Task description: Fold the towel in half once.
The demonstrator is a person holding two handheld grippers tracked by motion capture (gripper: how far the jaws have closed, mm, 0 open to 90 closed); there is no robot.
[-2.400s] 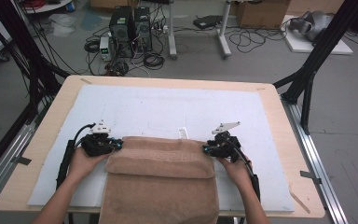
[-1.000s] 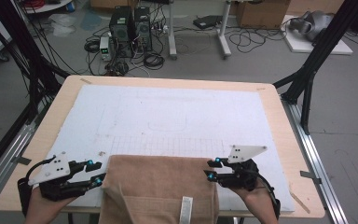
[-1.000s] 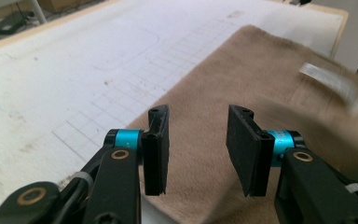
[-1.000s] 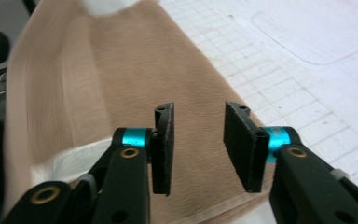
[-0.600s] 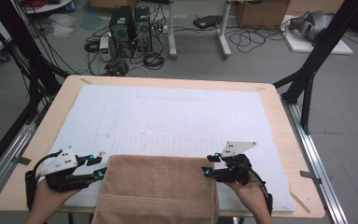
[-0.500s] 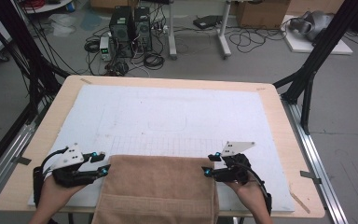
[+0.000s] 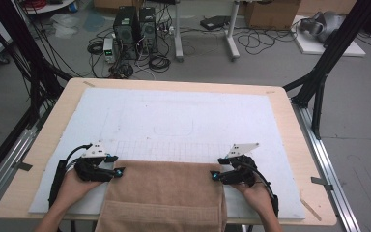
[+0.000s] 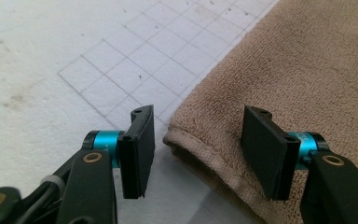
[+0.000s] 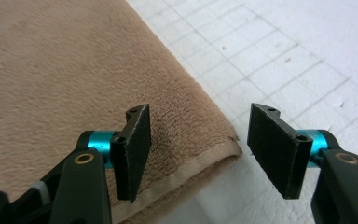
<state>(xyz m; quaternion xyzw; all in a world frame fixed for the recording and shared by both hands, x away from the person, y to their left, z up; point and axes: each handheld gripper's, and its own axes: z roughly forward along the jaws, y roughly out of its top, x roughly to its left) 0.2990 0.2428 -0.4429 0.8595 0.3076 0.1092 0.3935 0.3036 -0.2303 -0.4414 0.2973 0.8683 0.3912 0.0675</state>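
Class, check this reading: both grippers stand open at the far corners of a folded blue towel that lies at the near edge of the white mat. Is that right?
Not quite: the towel is tan, not blue, as the high view shows. The rest holds: the left gripper and right gripper stand open at its far corners, on the white mat.

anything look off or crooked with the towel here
Nothing stands out. The tan towel lies flat on the white mat, its far edge straight and square to the printed grid, its near part hanging over the table edge. The left gripper and right gripper stand open at its far corners.
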